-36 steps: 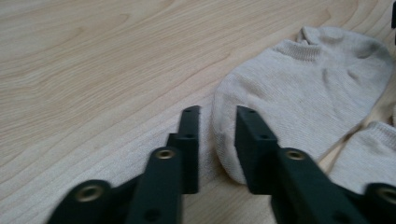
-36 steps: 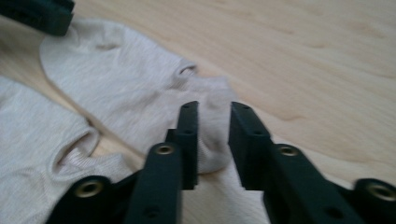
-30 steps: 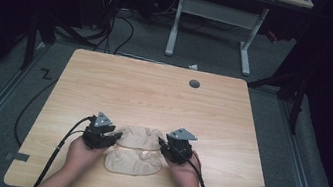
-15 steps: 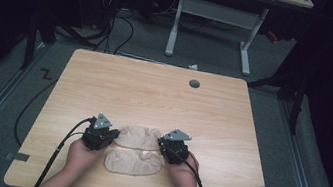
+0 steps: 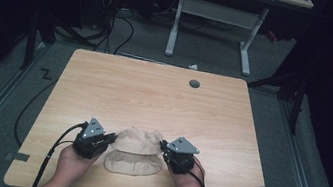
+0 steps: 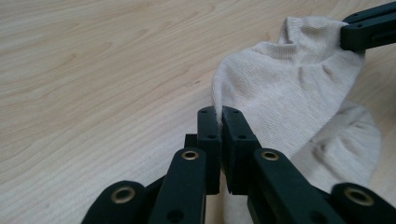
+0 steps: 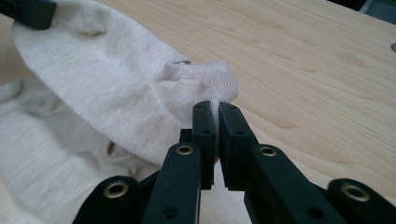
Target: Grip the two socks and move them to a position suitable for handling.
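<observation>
While the wooden counter (image 5: pixel 154 96) takes up most of the scene, near its front edge a beige sock (image 5: pixel 138 141) is stretched over a second sock (image 5: pixel 133 164), with the left gripper (image 6: pixel 219 122) and right gripper (image 7: pixel 216 116) jaws each pinched tight on one end.

I hold my left gripper (image 5: pixel 107 139) and my right gripper (image 5: pixel 165 149) low in the middle of the frame, one at each end of a beige sock (image 5: pixel 136 141). A second sock (image 5: pixel 133 164) lies flat below it on the wooden surface (image 5: pixel 153 101).
</observation>
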`<state>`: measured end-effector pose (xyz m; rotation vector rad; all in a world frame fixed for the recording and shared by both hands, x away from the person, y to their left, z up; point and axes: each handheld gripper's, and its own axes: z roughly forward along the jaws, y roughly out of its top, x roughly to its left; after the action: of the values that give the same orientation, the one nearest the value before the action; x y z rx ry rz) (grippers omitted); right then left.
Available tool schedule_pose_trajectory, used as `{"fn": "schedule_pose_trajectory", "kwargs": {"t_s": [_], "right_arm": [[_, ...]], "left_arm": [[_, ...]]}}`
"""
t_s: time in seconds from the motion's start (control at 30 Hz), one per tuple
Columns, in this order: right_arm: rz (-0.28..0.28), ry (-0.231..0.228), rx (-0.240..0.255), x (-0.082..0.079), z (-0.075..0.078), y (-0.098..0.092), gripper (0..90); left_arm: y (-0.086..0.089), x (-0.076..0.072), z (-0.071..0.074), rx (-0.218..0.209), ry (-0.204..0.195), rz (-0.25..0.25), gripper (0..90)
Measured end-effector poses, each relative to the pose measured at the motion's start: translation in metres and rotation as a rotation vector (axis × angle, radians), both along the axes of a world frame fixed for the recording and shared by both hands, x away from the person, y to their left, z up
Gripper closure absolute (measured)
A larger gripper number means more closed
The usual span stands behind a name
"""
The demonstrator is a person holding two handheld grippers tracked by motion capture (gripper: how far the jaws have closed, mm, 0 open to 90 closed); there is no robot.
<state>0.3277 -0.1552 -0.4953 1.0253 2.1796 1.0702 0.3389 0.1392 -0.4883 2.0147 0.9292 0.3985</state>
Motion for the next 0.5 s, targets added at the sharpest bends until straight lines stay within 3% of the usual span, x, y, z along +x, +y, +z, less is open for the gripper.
{"fn": "schedule_pose_trajectory", "kwargs": {"t_s": [0.23,0.5], "right_arm": [[0.048,-0.004,-0.016,-0.023,-0.001,-0.003,85.7],[0.083,0.039,-0.030,-0.038,-0.011,-0.001,85.6]], "left_arm": [[0.003,-0.022,-0.001,0.010,0.027,-0.017,86.4],[0.003,-0.040,-0.007,0.075,0.034,-0.040,86.3]]}}
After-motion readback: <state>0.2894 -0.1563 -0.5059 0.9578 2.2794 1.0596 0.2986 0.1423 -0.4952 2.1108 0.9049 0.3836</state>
